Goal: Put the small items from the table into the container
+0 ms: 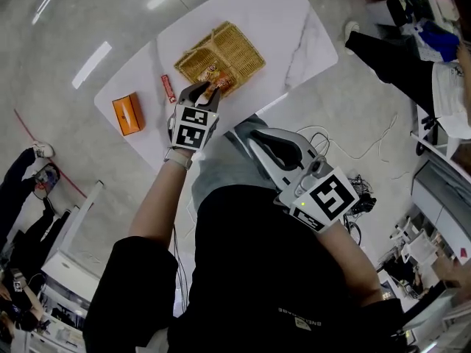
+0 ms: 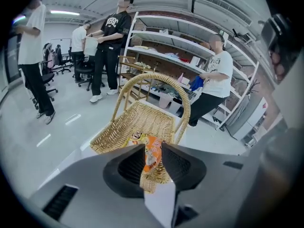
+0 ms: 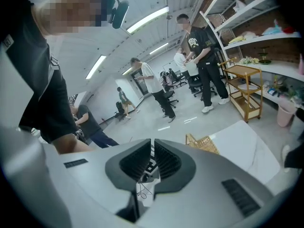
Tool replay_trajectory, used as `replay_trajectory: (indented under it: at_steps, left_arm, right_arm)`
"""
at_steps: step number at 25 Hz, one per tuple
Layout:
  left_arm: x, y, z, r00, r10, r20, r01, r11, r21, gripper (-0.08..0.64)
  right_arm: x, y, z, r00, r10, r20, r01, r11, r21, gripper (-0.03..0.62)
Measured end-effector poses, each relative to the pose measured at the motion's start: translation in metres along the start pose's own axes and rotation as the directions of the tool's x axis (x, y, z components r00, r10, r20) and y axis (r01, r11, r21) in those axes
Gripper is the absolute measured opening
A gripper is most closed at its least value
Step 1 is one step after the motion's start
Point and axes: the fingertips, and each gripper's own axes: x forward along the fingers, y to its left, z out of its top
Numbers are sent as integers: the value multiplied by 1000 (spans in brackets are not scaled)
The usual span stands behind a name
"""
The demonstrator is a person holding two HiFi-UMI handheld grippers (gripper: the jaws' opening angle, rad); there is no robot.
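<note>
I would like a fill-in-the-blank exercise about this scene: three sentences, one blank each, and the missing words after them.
1. The left gripper, its jaws opening, has the orange snack packet between them, above the wicker ____.
2. An orange box and a small red item lie on the white ____.
3. The right gripper has ____ between its jaws.

Missing words: basket; table; nothing.

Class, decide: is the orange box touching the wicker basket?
Apart. The head view shows bare table between the orange box and the wicker basket.
</note>
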Motion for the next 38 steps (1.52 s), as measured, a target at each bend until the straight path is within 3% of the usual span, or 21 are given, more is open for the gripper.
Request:
replay_trajectory:
  at_steps: [10, 17, 28, 38]
  left_arm:
    - [-37, -3, 16, 996, 52, 75, -49, 998, -41, 90]
    - [-90, -5, 37, 979, 108, 174, -91, 990, -106, 89]
    - [-199, -20, 85, 909, 226, 350, -177, 970, -167, 89]
    - [-295, -46, 90, 830, 345, 438, -272, 936, -222, 89]
  right_arm:
    - [-3, 18, 11, 998, 60, 21, -59, 997, -52, 11]
    - [-1, 41, 28, 991, 129, 40, -124, 985, -121, 11]
    - [5, 70, 61, 970, 227, 87, -206, 958, -202, 11]
    - [17, 123, 80, 928, 360, 92, -324, 905, -274, 11]
